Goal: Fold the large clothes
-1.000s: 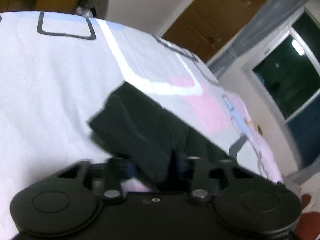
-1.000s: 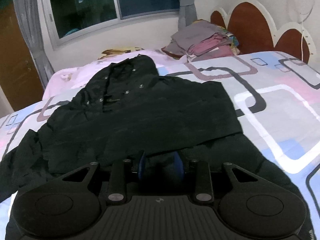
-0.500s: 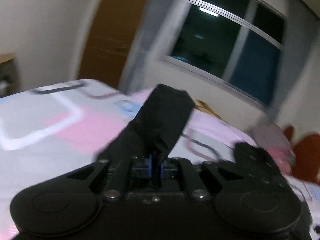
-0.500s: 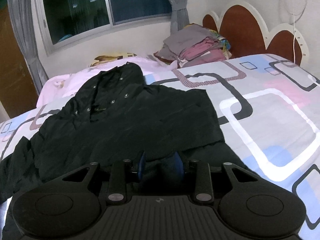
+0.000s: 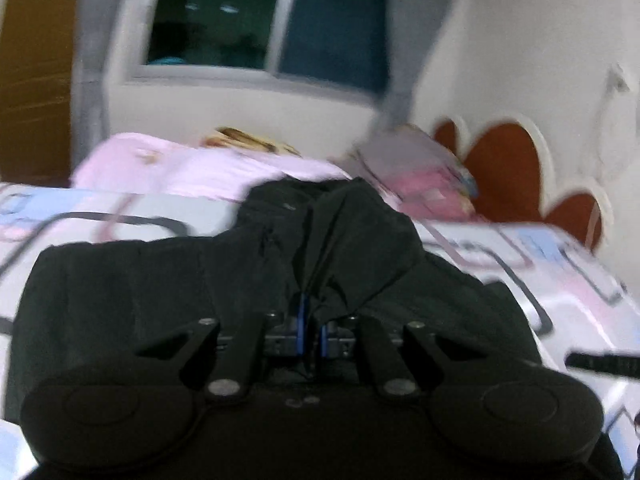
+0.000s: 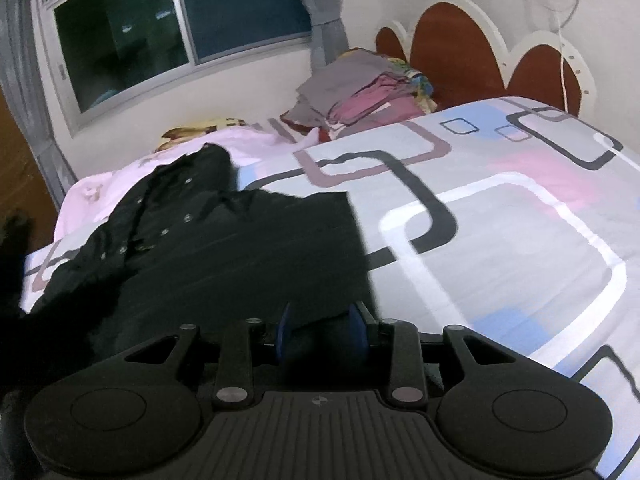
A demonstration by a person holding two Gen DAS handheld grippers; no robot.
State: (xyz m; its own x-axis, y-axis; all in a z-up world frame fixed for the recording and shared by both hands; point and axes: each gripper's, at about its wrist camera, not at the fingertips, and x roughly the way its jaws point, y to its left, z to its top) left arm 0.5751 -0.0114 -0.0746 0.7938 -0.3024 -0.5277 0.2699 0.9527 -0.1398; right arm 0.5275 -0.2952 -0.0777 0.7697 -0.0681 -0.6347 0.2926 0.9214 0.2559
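Observation:
A large black jacket (image 6: pixel 224 248) lies spread on the patterned bedspread (image 6: pixel 500 240), collar towards the window. In the left wrist view my left gripper (image 5: pixel 312 330) is shut on a black sleeve (image 5: pixel 352 240), which is lifted and draped over the jacket's body (image 5: pixel 160 280). My right gripper (image 6: pixel 320 334) stands at the jacket's near hem with its blue pads (image 6: pixel 285 330) well apart and dark cloth lying between them, ungripped.
A stack of folded clothes (image 6: pixel 360 92) sits at the head of the bed by the red headboard (image 6: pixel 460 56). A pink pillow (image 6: pixel 192 148) lies under the window. A wooden door (image 5: pixel 32 72) stands at the far left.
My left gripper has closed on the sleeve, lifted it from the bed's left side and swung it over the jacket. My right gripper has shifted to the right along the hem, still open.

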